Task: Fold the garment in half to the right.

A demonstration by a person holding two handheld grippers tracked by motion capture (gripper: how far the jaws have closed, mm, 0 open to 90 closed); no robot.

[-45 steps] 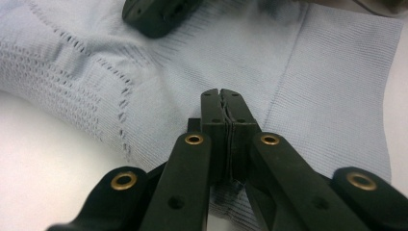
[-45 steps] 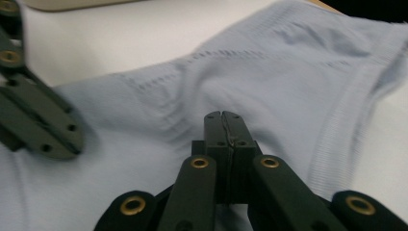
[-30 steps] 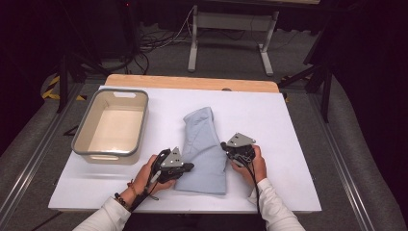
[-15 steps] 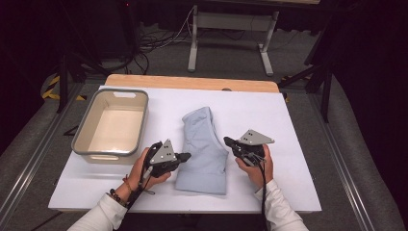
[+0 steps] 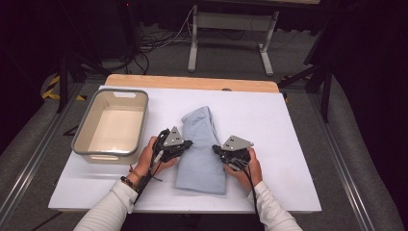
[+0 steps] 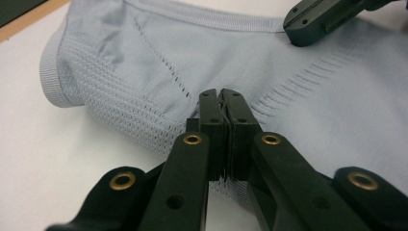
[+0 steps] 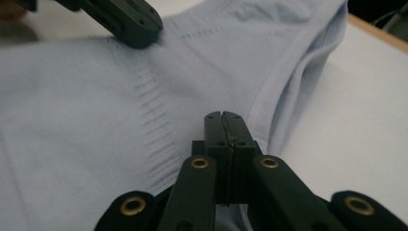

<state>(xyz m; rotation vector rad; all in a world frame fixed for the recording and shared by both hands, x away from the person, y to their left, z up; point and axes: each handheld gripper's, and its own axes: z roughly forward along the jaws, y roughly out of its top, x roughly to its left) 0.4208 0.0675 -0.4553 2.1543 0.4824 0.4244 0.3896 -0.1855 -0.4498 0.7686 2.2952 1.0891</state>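
The left gripper point(image 6: 223, 98) holds its black jaws pressed together over a pale blue knitted garment point(image 6: 144, 72) lying on the white bench point(image 6: 43, 159); the right gripper point(image 6: 300, 31) tip rests at the garment's far edge.

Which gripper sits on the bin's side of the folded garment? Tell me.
The left gripper, at the blue garment's edge nearest the beige bin; the right gripper is opposite.
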